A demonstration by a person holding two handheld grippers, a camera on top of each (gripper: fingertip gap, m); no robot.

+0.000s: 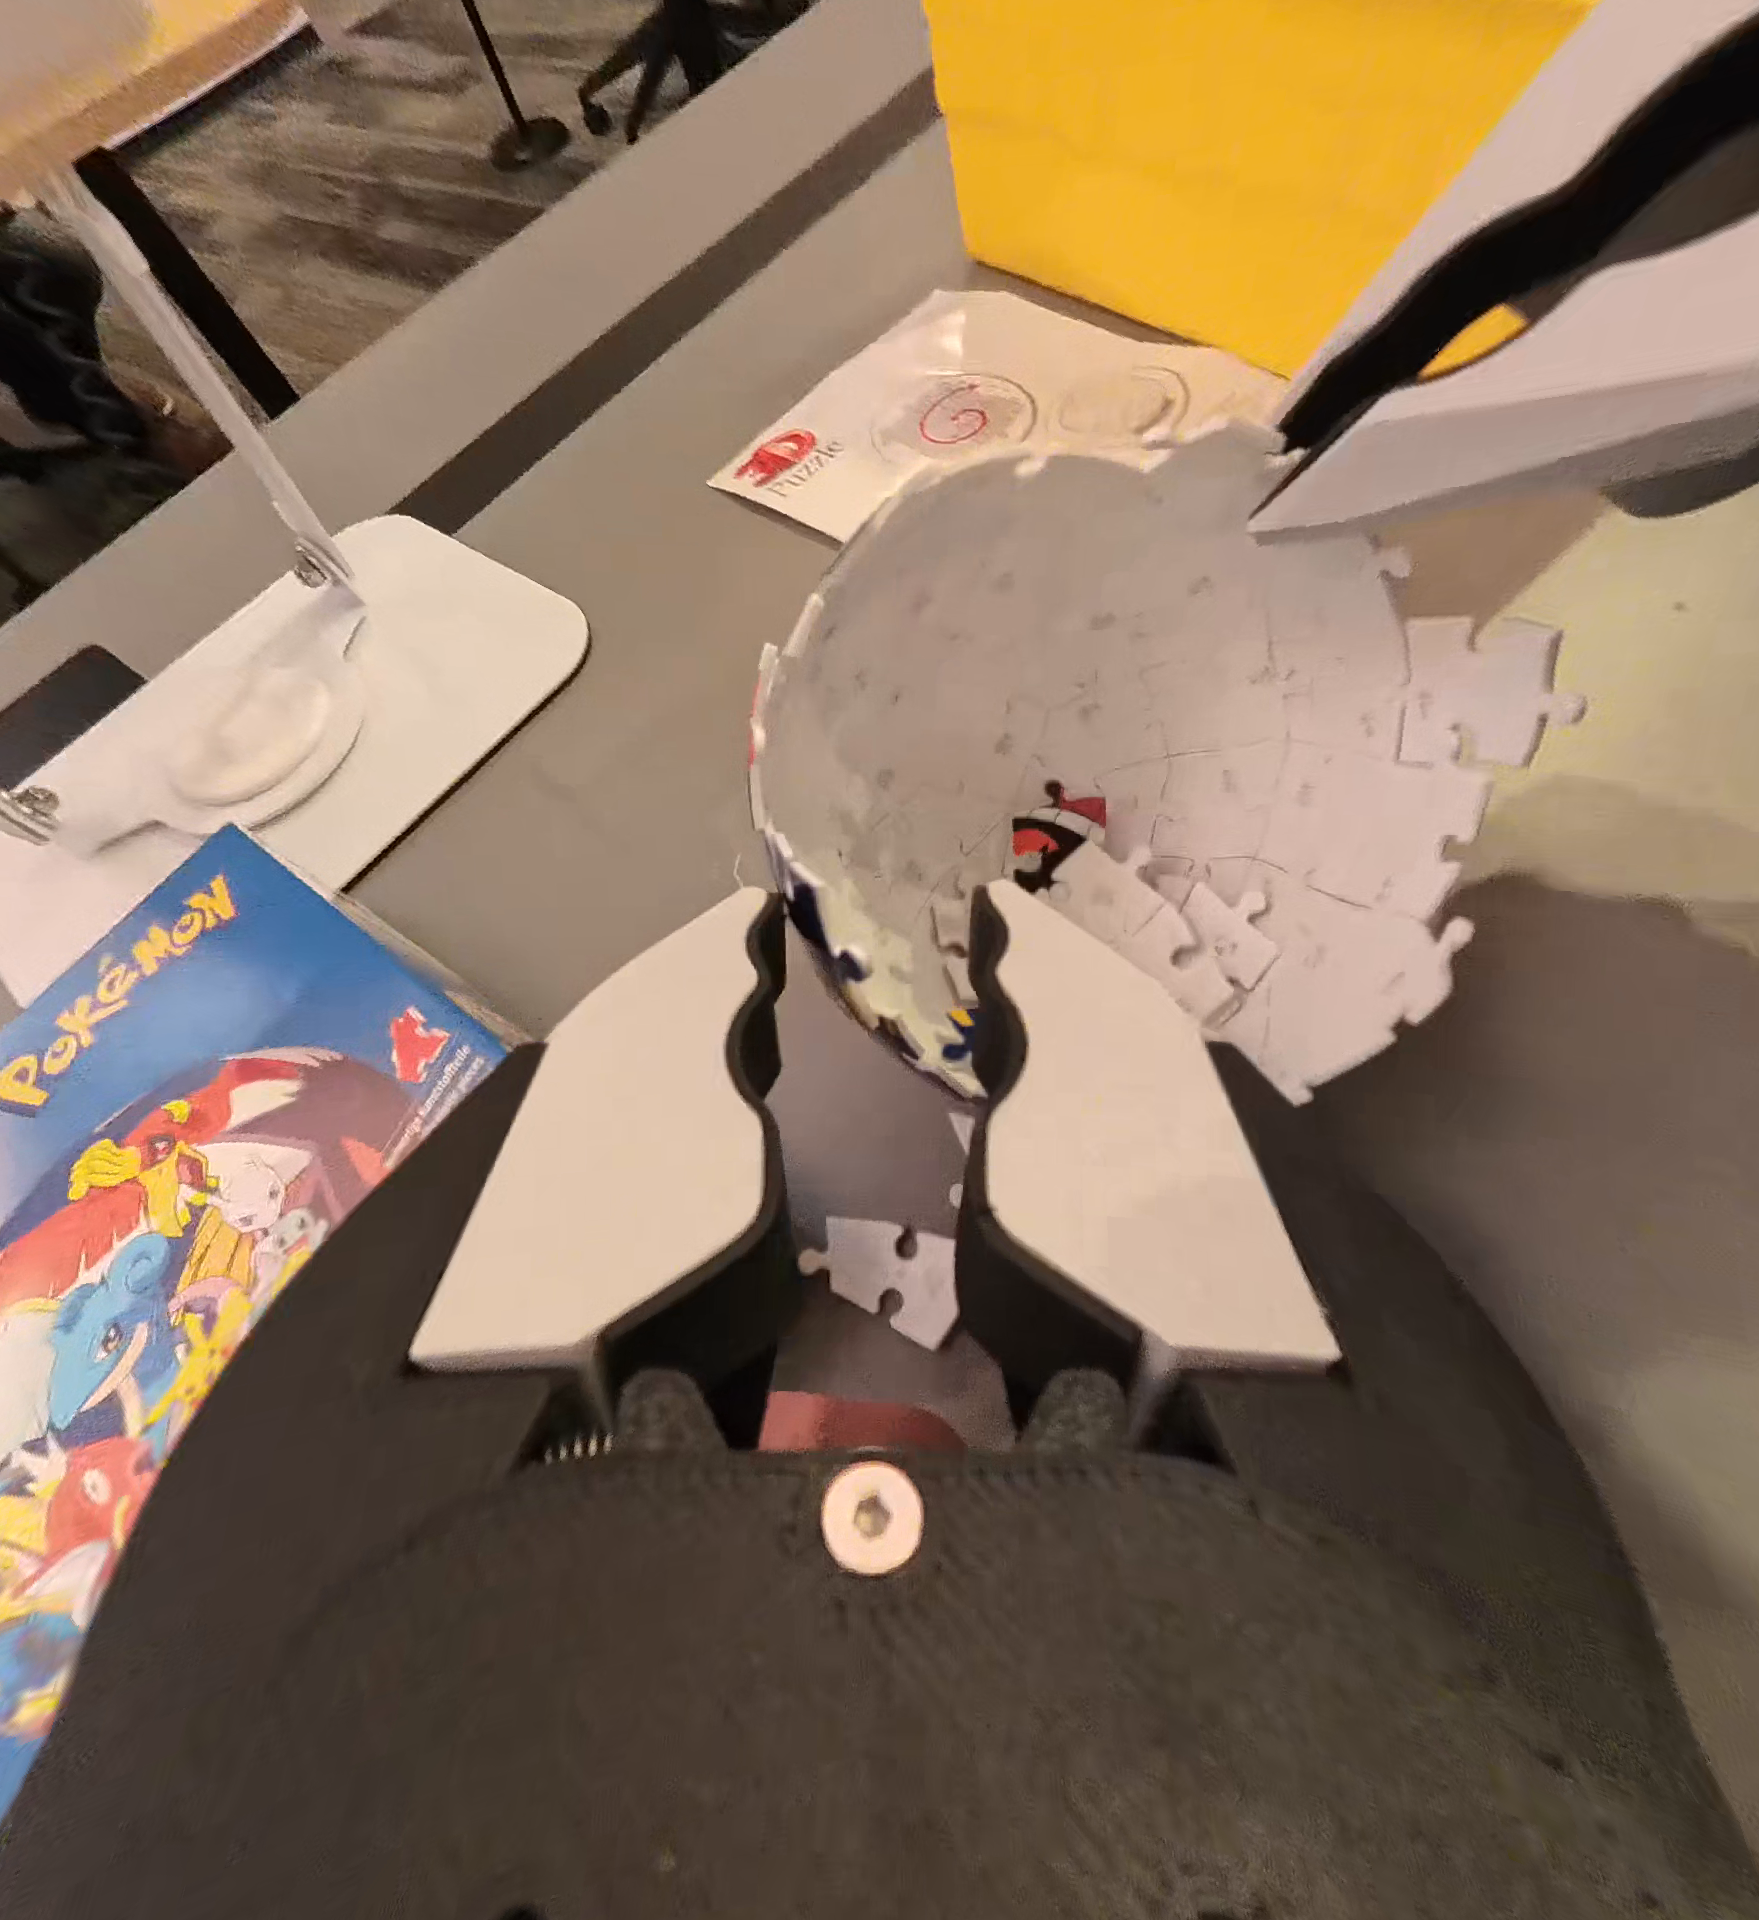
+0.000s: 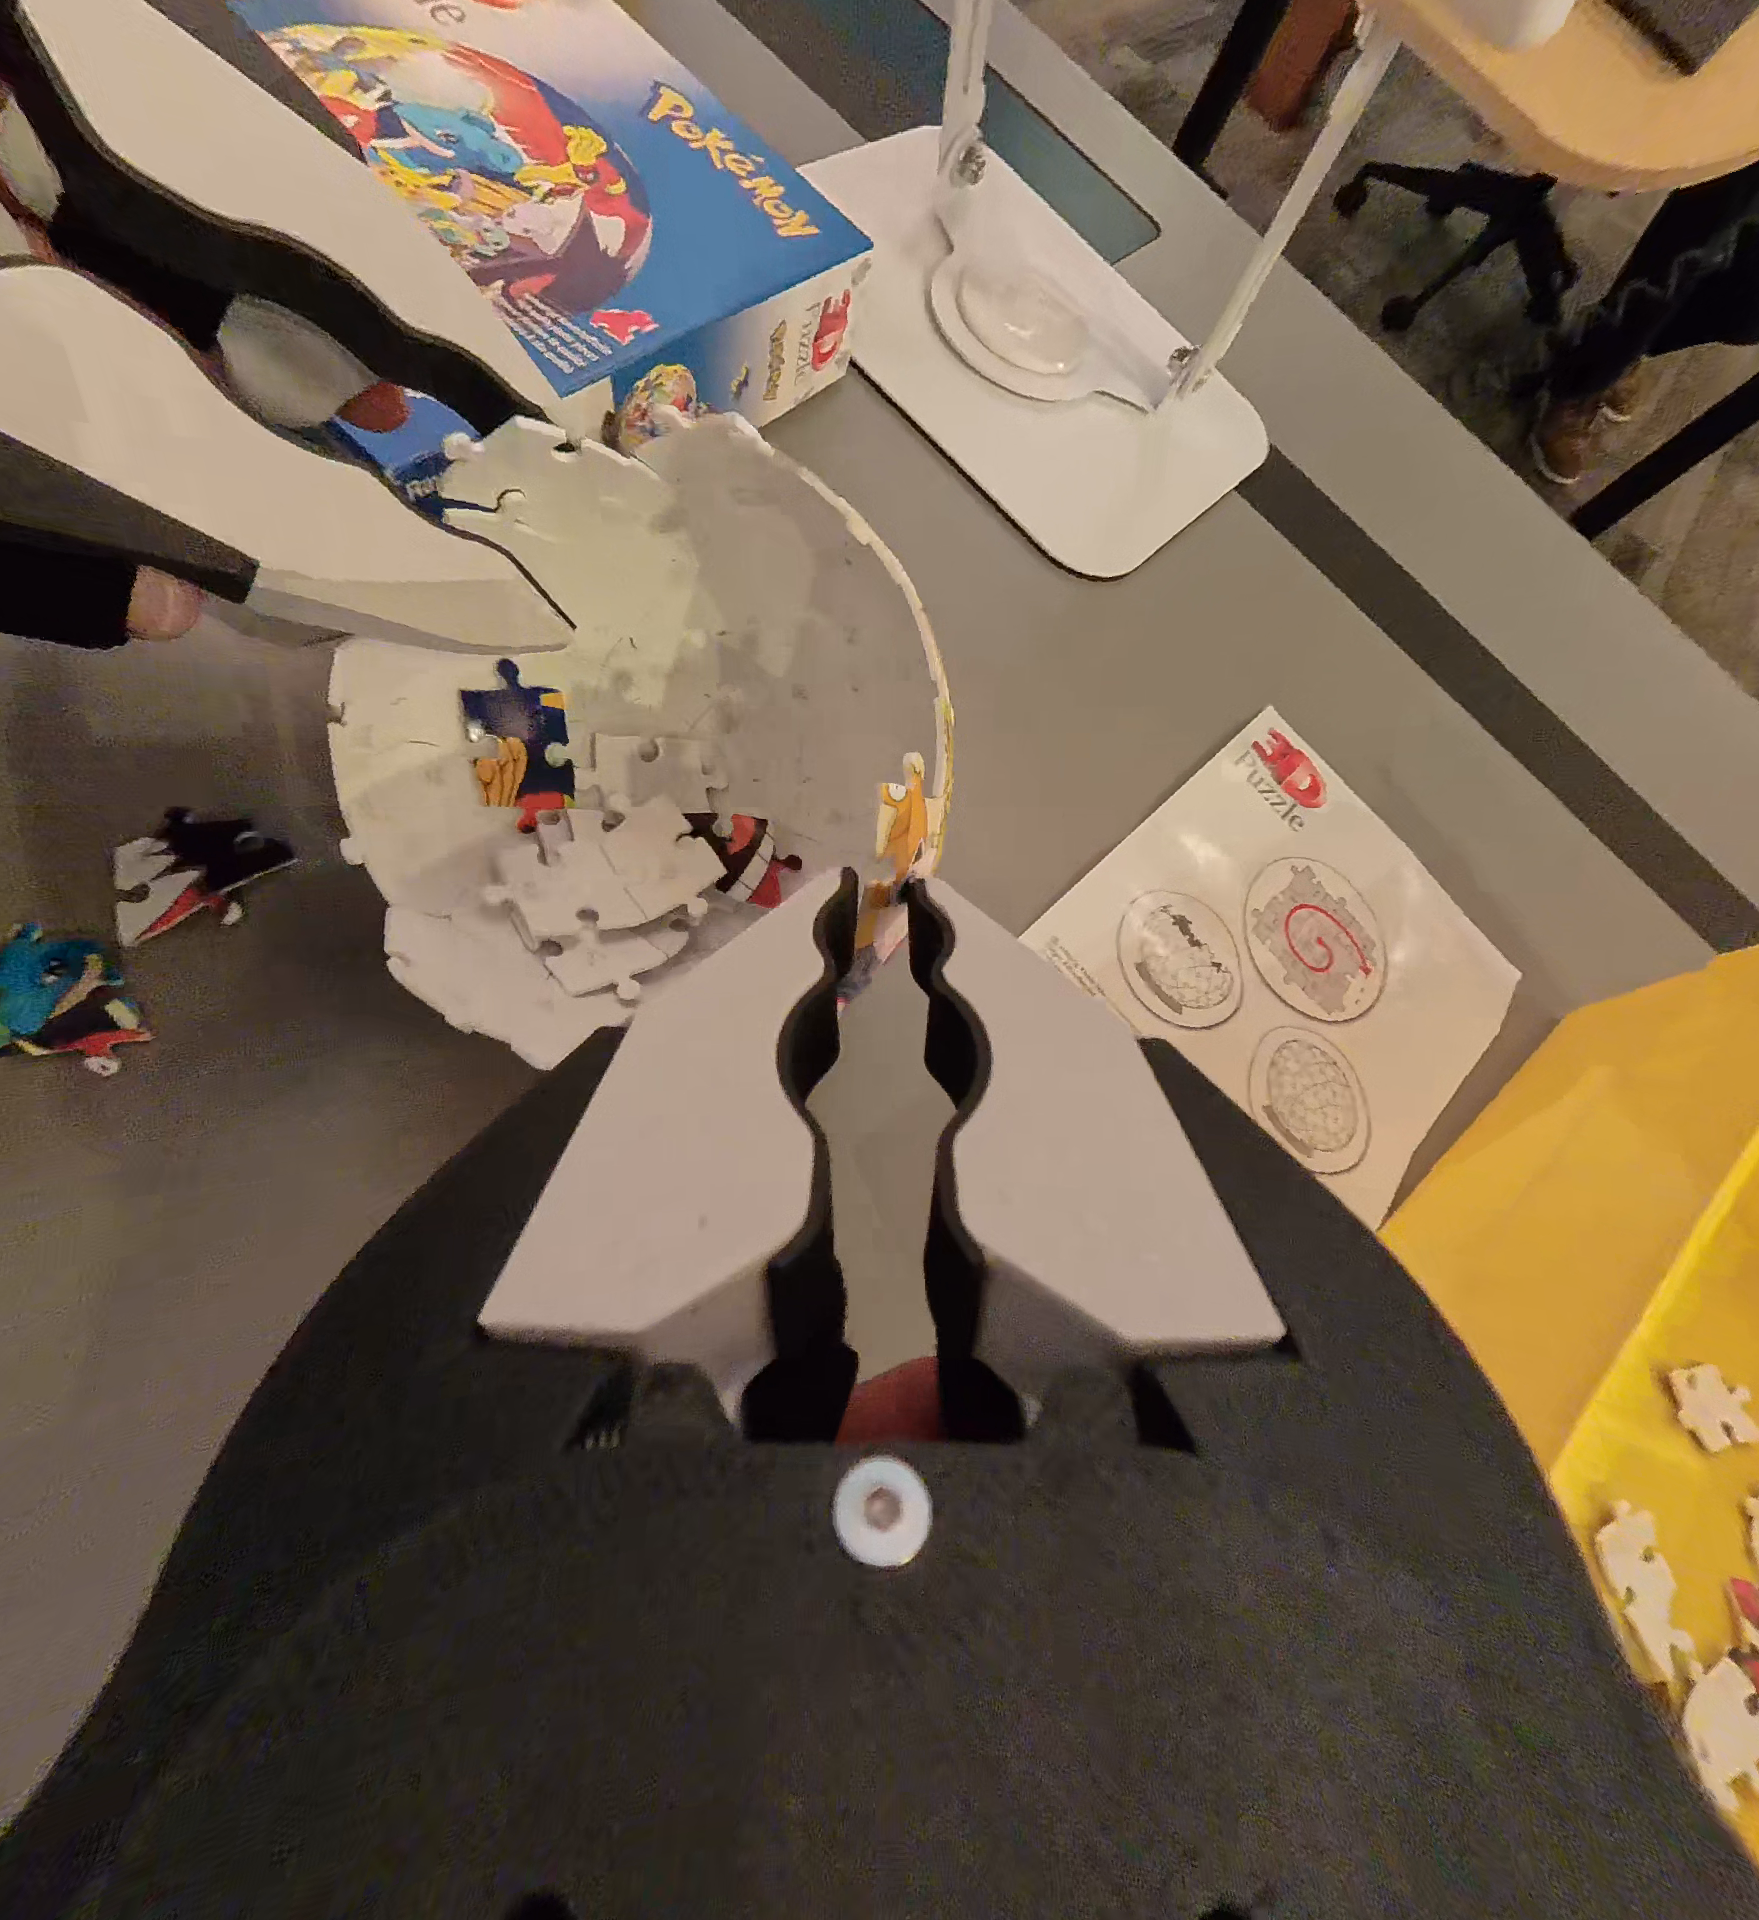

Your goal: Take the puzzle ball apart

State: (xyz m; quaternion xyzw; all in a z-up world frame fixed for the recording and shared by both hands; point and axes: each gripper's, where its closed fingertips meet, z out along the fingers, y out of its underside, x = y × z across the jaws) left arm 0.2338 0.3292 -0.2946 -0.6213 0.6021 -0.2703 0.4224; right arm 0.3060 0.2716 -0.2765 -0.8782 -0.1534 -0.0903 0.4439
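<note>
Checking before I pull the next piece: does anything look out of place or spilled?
Yes. Two coloured clumps of pieces lie loose on the table, outside the yellow bin. More loose pieces sit inside the half shell. Otherwise nothing stands out.

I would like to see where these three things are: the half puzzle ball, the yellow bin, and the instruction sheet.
half puzzle ball (image 2: 750, 623): right wrist view, white inner wall.
yellow bin (image 2: 1633, 1195): right wrist view, outer side wall.
instruction sheet (image 2: 1436, 997): right wrist view, blank white margin.
</note>
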